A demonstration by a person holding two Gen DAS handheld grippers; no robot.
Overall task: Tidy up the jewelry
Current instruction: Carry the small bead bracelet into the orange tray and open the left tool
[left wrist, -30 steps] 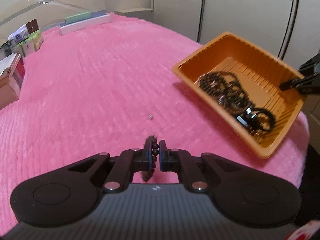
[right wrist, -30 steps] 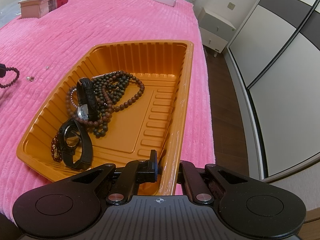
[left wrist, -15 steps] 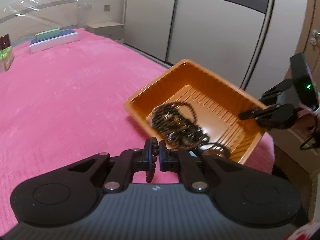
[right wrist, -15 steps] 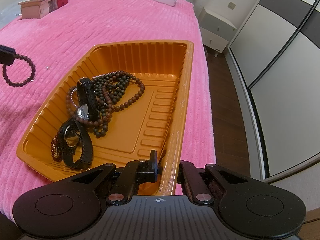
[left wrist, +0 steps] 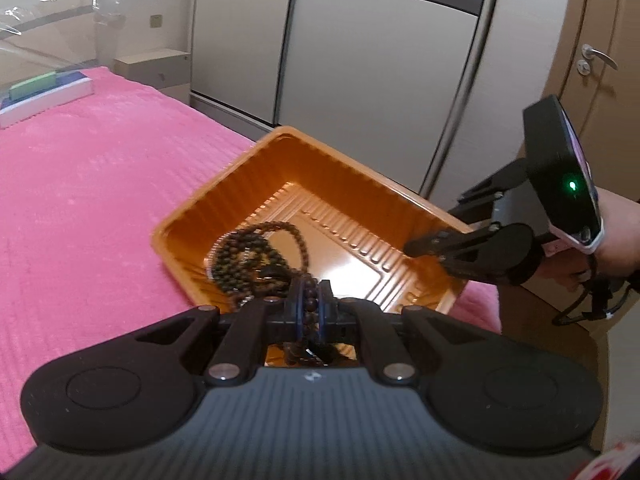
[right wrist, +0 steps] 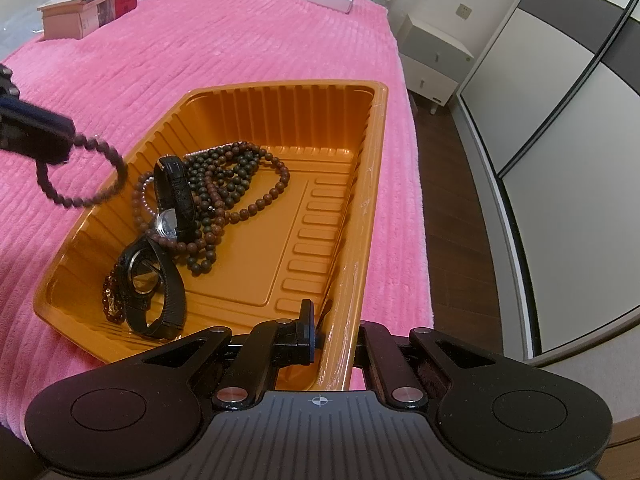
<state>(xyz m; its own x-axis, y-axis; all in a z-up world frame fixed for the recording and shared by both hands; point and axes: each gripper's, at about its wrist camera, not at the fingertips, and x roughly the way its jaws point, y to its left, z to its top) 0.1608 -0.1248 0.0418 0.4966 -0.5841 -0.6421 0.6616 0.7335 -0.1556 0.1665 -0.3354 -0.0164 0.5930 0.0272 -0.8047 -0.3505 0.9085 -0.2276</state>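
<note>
A dark brown beaded bracelet (right wrist: 82,178) is clamped between the nearly closed jaws of the left gripper (left wrist: 309,307) and is hung in the air over the left rim of the ribbed orange plastic tray (right wrist: 360,216), which is set on the pink ribbed bedspread (right wrist: 240,48). The tray's near right wall is pinched by the right gripper (right wrist: 316,334), jaws together on it. Bead necklaces (right wrist: 232,184) and two black watches (right wrist: 156,284) are lain inside. No writing can be read.
</note>
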